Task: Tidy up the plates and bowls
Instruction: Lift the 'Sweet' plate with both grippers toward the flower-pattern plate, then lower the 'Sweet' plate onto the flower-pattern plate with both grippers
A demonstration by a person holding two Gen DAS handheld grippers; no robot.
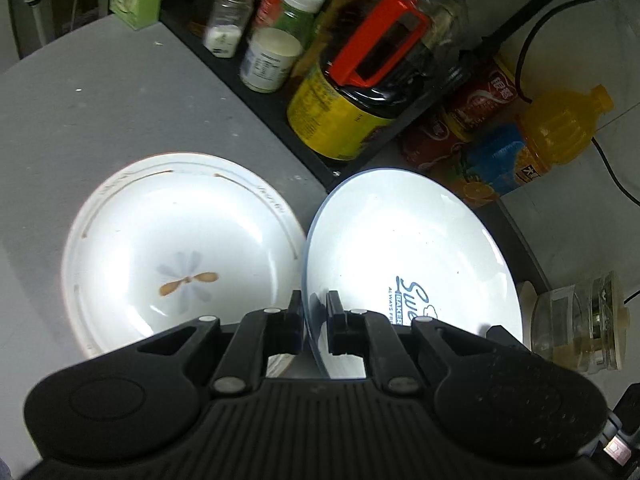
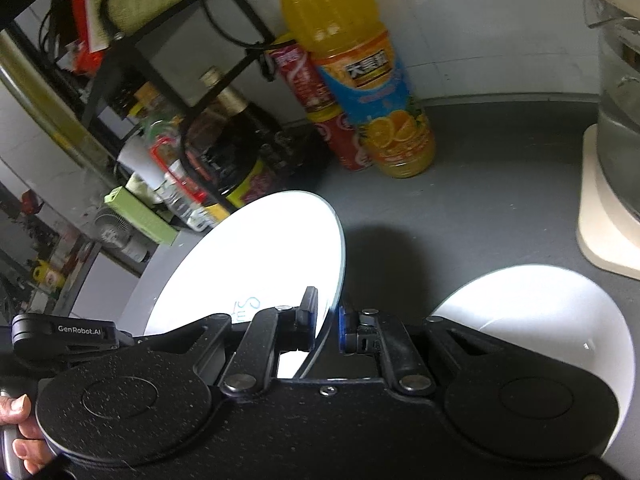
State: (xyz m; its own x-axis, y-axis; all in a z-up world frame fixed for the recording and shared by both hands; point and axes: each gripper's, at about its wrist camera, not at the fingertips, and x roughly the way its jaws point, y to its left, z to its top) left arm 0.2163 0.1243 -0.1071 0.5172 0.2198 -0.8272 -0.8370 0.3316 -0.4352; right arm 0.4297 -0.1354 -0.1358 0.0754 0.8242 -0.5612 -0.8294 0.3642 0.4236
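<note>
A white plate with blue lettering [image 1: 408,256] is tilted on edge above the grey counter. My left gripper [image 1: 314,312] is shut on its near rim. My right gripper [image 2: 326,322] is shut on the rim of the same plate [image 2: 256,264], and the other gripper's black body [image 2: 64,336] shows at the left. A white bowl with a flower print [image 1: 176,248] sits on the counter left of the plate. A plain white bowl [image 2: 544,312] sits on the counter to the right in the right wrist view.
A black rack [image 1: 256,92] holds jars and a dark sauce bottle with a red handle [image 1: 360,92]. An orange juice bottle [image 2: 360,76] and red cans [image 2: 320,96] stand by the wall. A glass jar [image 1: 580,320] and a cream-based appliance [image 2: 608,216] stand at the right.
</note>
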